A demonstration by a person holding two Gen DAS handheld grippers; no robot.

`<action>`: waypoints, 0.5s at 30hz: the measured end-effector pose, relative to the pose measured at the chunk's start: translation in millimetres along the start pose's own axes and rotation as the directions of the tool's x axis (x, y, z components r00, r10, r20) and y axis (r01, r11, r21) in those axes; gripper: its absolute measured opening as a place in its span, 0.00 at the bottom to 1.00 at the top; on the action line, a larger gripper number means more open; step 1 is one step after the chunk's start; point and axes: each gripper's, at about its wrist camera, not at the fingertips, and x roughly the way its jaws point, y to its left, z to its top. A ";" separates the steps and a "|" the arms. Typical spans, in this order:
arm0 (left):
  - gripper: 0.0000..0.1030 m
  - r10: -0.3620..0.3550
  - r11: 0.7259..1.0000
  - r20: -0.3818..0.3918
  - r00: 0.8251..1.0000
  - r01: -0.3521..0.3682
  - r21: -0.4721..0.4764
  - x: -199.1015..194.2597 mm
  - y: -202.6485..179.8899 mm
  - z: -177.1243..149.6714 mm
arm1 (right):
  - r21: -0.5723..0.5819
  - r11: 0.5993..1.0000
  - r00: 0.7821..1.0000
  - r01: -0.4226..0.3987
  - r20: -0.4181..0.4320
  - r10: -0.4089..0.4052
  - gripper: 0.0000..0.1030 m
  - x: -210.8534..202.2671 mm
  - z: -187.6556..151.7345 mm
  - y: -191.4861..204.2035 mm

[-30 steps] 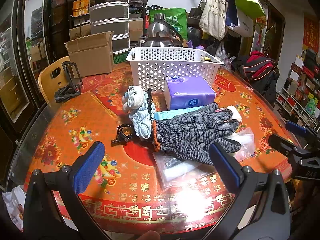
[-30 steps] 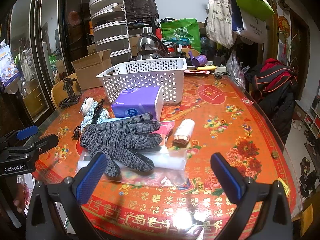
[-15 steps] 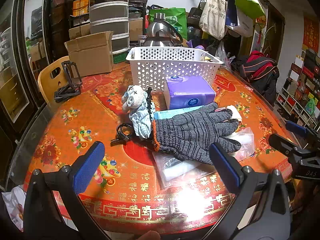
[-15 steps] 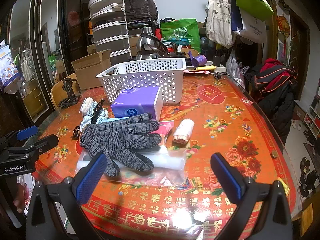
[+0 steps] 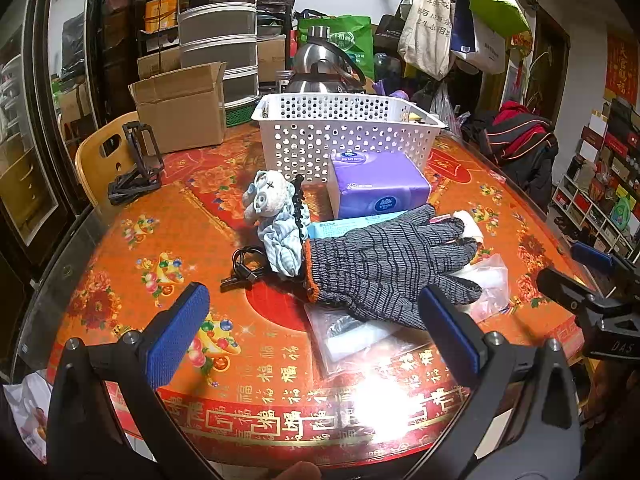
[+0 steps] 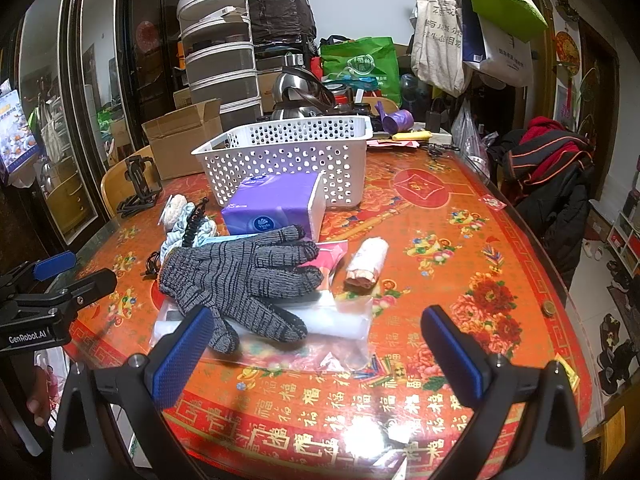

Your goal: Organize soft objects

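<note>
- Hovering above the near edge of the round table (image 5: 120, 248), the left gripper (image 5: 312, 334) has its blue-padded jaws spread wide and holds nothing.
- The right gripper (image 6: 316, 354) hangs the same way over the near rim, jaws wide apart and empty; its left pad overlaps the glove's thumb in view, though I cannot tell if they touch.
- In the left wrist view, the grey knit glove (image 5: 384, 264) lies at 12 o'clock from that gripper, fingers pointing toward 2 o'clock, resting on a clear plastic bag (image 5: 360, 332).
- A small plush toy (image 5: 266, 196) with a blue striped cloth (image 5: 284, 246) sits at 10 o'clock of the glove, touching its cuff.
- The purple tissue pack (image 5: 378, 190) stands at 12 o'clock of the glove, just in front of the white perforated basket (image 5: 344, 136).
- In the right wrist view, a rolled pale bundle (image 6: 368, 260) lies at 3 o'clock of the glove, near its fingertips.
- A coiled black cable (image 5: 246, 266) lies at 9 o'clock of the cuff.
</note>
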 end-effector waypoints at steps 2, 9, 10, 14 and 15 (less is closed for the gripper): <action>1.00 0.000 1.000 0.000 1.000 0.000 0.001 0.0 -0.1 0.0 | 0.000 1.000 1.000 -0.001 0.000 0.001 1.00 0.2 -0.1 0.0; 1.00 0.001 1.000 -0.002 1.000 -0.001 -0.001 0.1 0.0 0.0 | 0.001 1.000 1.000 0.000 -0.001 0.000 1.00 0.5 0.0 -0.1; 1.00 0.001 1.000 -0.003 1.000 -0.001 -0.001 0.8 -0.4 -0.4 | 0.001 1.000 1.000 0.000 -0.002 0.000 1.00 0.0 0.3 -0.1; 1.00 -0.004 1.000 0.002 1.000 0.004 0.001 0.8 -1.8 -1.5 | 0.000 1.000 1.000 0.001 -0.002 -0.001 1.00 1.2 -0.5 1.3; 1.00 -0.004 1.000 0.007 1.000 0.004 0.002 0.6 -2.5 -1.8 | 0.001 1.000 1.000 0.000 -0.002 0.000 1.00 1.3 -0.7 1.2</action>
